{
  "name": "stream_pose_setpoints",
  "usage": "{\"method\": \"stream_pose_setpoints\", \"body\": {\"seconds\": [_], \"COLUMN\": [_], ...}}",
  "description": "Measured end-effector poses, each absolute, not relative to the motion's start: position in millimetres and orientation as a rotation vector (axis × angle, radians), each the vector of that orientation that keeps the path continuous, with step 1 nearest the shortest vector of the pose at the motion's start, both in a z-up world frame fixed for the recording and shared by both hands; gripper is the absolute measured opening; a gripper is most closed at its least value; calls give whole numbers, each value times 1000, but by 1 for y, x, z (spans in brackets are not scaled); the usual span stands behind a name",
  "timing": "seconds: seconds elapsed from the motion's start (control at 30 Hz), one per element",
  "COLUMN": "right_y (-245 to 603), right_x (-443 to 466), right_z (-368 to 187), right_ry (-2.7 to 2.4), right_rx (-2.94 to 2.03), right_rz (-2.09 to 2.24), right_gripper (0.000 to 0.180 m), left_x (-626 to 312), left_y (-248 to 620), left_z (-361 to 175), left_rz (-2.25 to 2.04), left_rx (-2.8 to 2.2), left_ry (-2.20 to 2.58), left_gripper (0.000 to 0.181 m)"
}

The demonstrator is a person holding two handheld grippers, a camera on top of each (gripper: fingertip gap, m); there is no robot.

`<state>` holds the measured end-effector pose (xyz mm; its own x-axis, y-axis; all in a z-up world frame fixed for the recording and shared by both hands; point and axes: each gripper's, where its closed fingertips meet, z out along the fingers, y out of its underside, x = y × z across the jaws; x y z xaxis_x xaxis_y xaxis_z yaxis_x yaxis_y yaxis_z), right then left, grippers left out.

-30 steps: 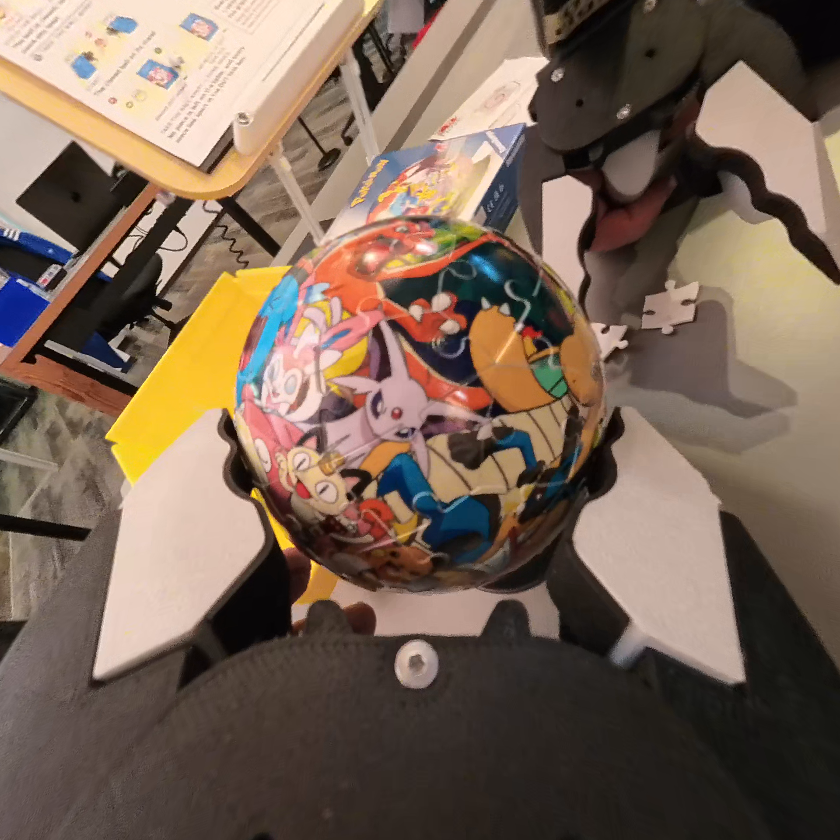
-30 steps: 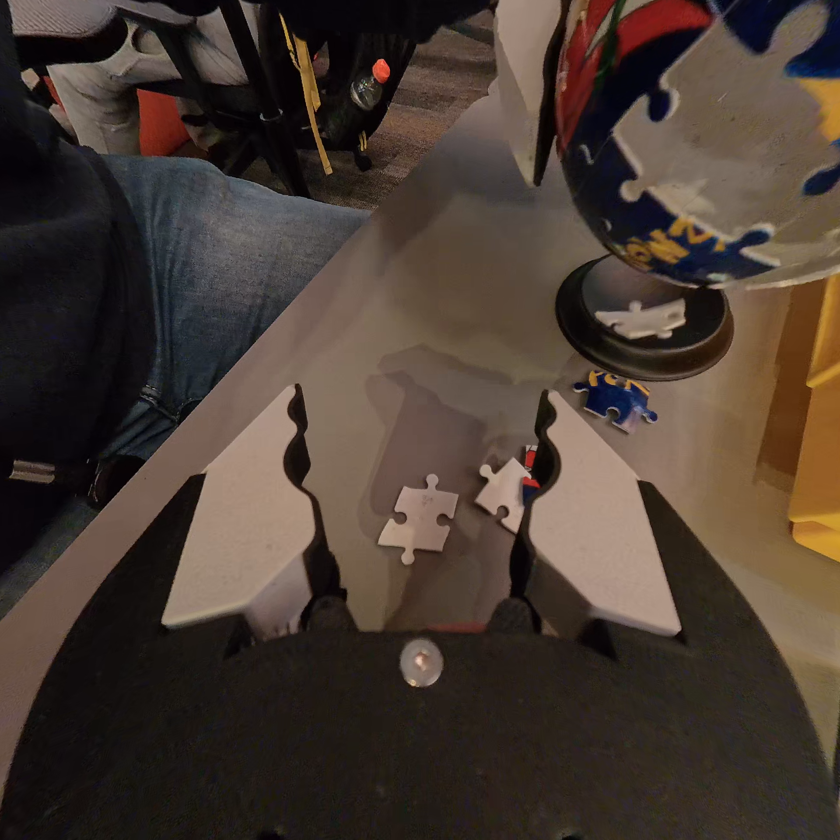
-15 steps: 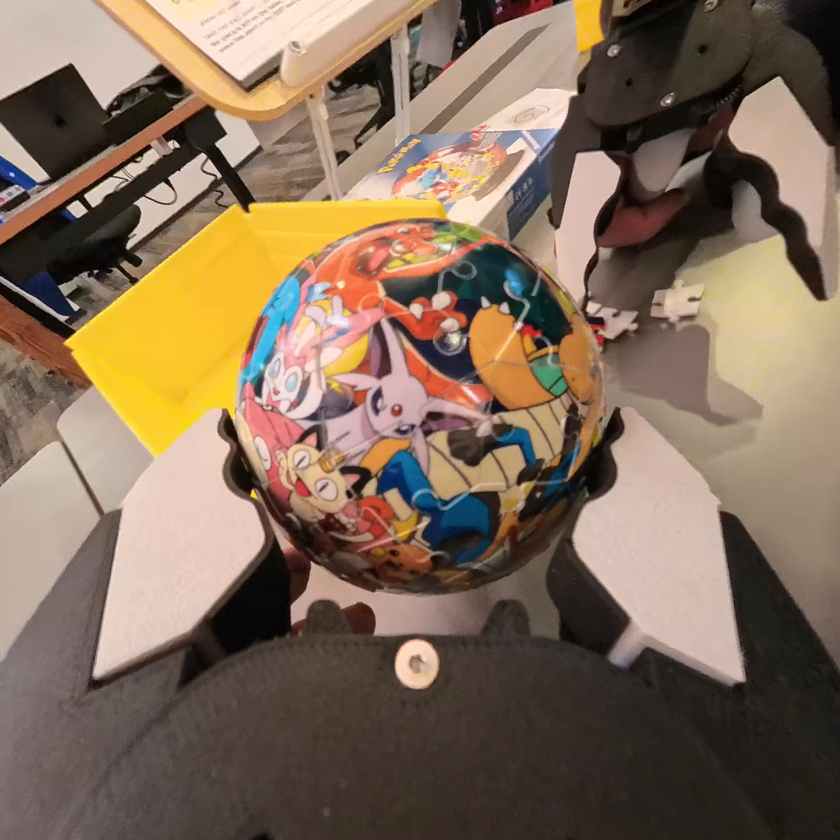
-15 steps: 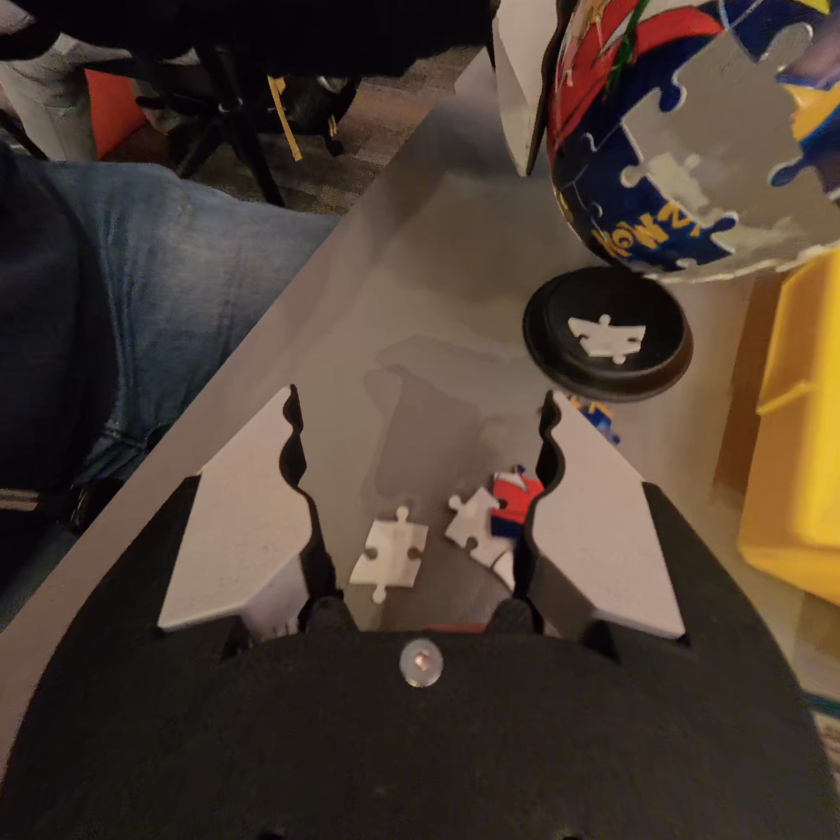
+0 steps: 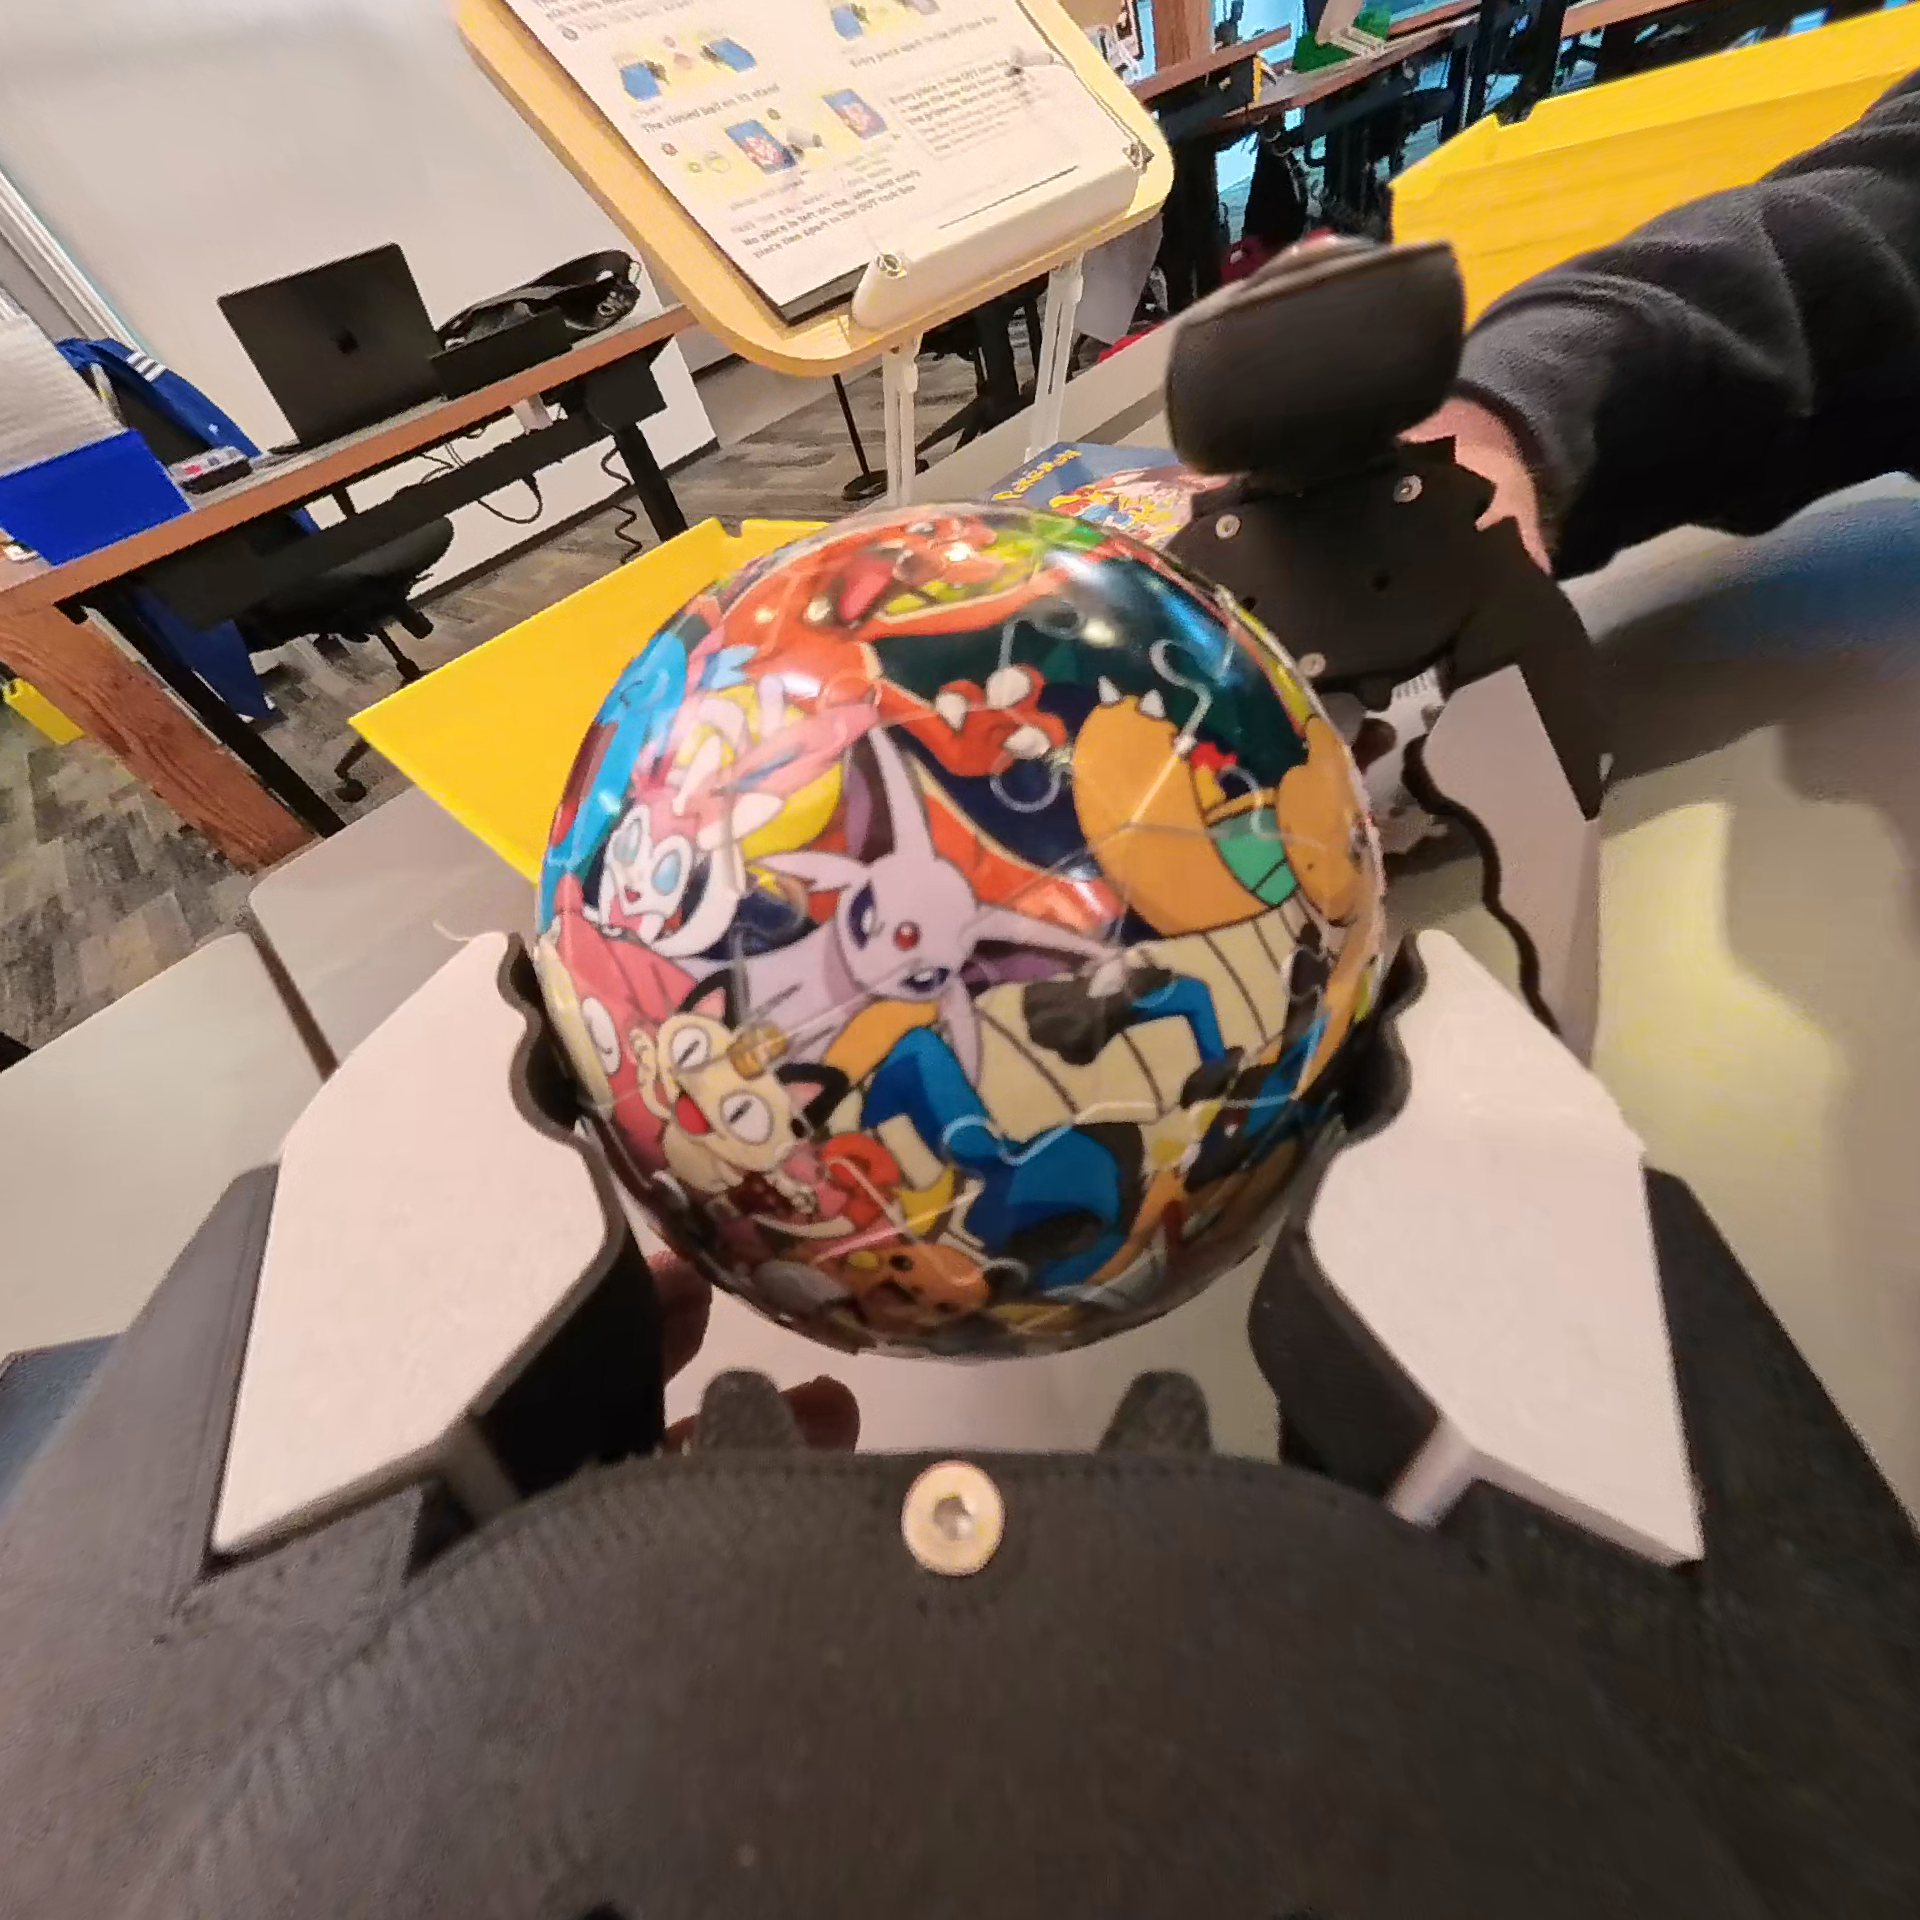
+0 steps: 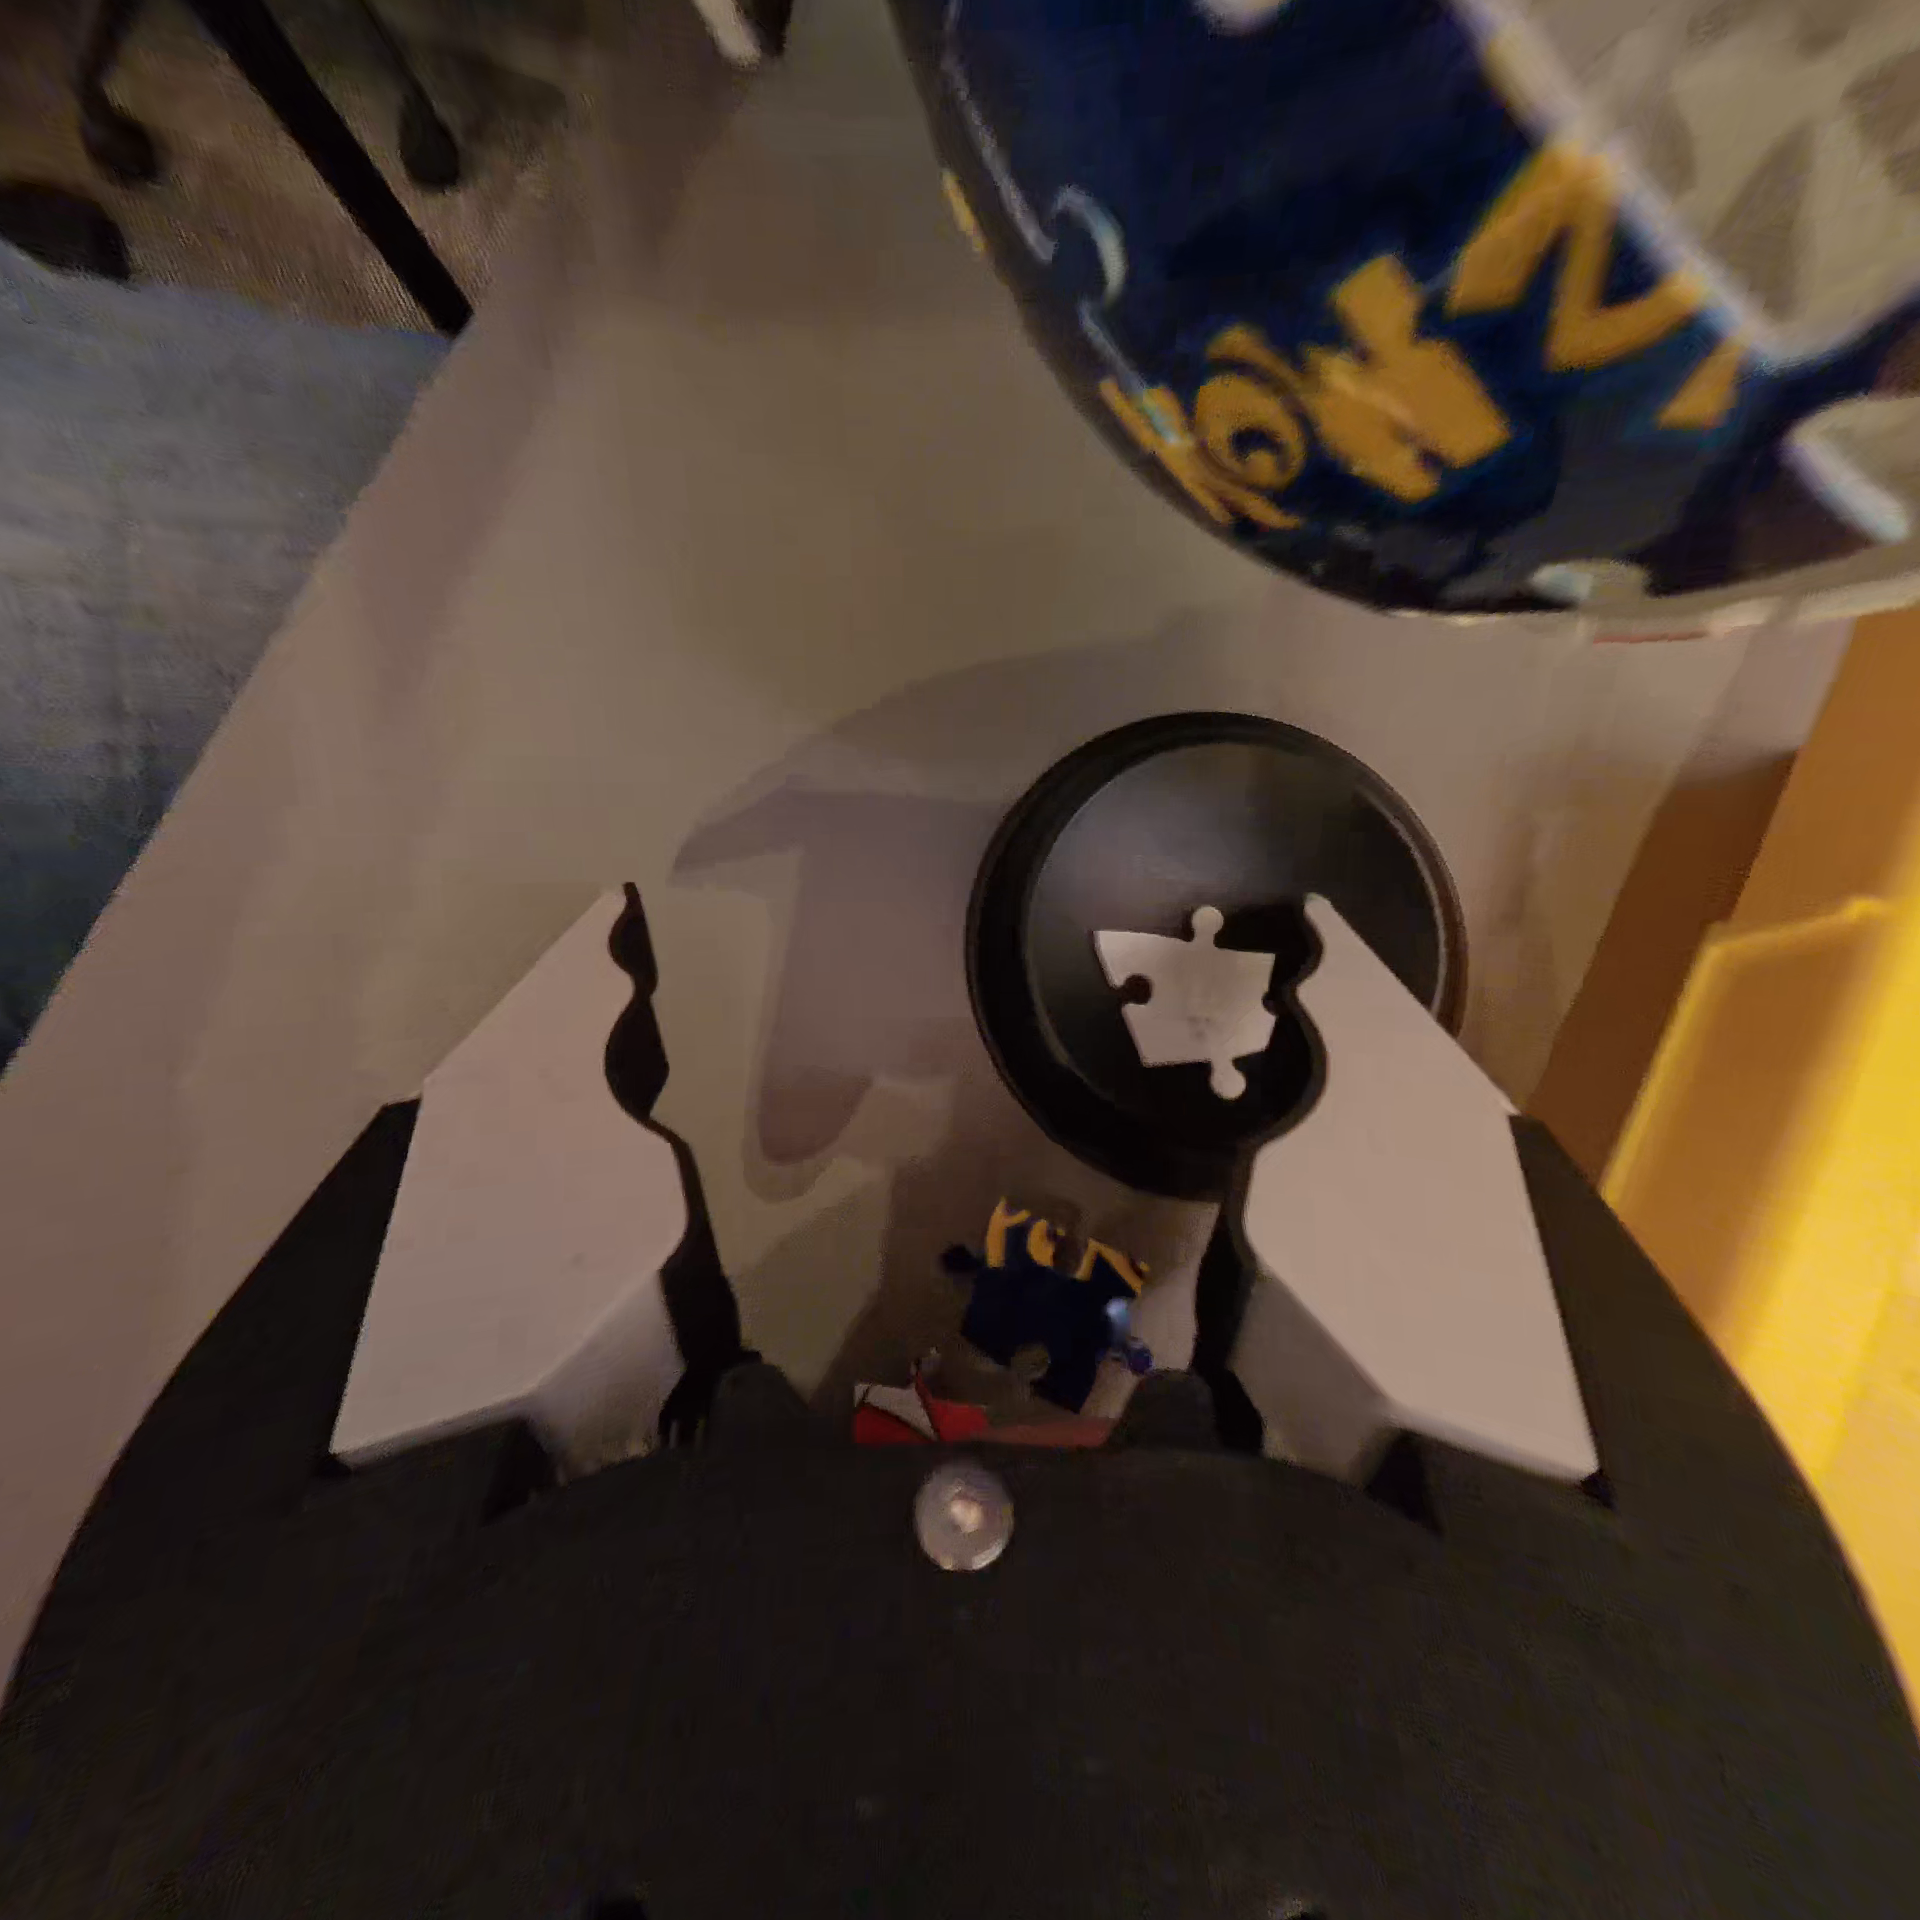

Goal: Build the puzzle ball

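Note:
My left gripper is shut on the colourful puzzle ball and holds it above the table. The ball's blue underside with its open gap shows at the top of the right wrist view. My right gripper is open and empty, low over the table. A black round stand lies ahead of it with a white face-down piece inside. A blue piece and a red piece lie between my right fingers near the palm. The right gripper also shows in the left wrist view, beyond the ball.
A yellow bin stands behind the ball, and its wall shows at the right in the right wrist view. The puzzle box lies at the back. An instruction board stands on a stand. The table edge runs on the left. The blue piece is about 7 centimeters from my right fingertips and 15 centimeters from my left.
My right gripper has moved forward over the loose pieces to the black stand. My left gripper has tilted upward with the ball, showing more of the room.

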<state>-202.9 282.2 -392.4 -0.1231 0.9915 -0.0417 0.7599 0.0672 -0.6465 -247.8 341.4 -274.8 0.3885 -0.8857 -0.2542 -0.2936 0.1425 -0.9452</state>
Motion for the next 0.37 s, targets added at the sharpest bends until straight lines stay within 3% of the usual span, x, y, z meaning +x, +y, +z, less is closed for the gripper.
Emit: {"method": "stream_pose_setpoints", "body": {"seconds": [0.37], "right_y": [199], "right_x": [-170], "right_z": [-396], "right_ry": [-2140], "right_rx": [-1624], "right_rz": [654], "right_gripper": [102], "left_x": [-249], "left_y": [295], "left_z": [-265], "left_rz": [-653], "left_rx": [-1412], "left_ry": [1132], "left_gripper": [143]}}
